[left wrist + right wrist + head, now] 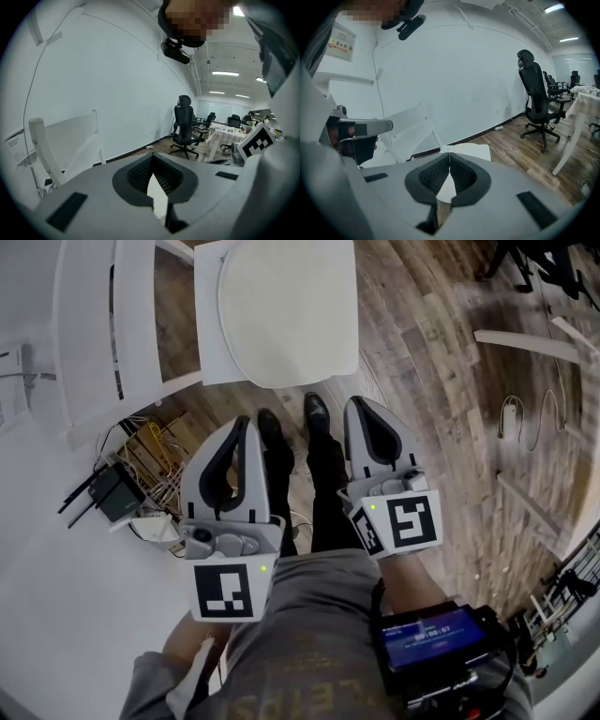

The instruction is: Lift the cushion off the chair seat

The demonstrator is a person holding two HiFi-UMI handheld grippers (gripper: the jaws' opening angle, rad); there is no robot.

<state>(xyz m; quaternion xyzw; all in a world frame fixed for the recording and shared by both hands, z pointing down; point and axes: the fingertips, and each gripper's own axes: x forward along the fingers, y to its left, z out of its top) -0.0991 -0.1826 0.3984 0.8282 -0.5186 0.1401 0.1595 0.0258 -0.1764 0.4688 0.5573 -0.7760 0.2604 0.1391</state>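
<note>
Cushion: cream padded seat cushion with rounded corners, lying flat on the chair seat and covering most of it. Nothing is touching it.
Chair: white wooden chair, slatted back to the left in the head view; a strip of bare seat shows along the cushion's left edge.
Left claw: grey two-jaw left gripper, jaws closed tip to tip with nothing between them. It is held in the air near the chair's front edge, short of the cushion.
Right claw: grey two-jaw right gripper, jaws pressed together and empty. It sits beside the left one, nose toward the chair, apart from the cushion.
Person: black leather shoes on the brown wood plank floor, toes just below the seat front, between the two grippers.
Floor left: black router with antennas and a tangle of cables by the chair legs.
Background: black high-back office chair along the white wall.
</note>
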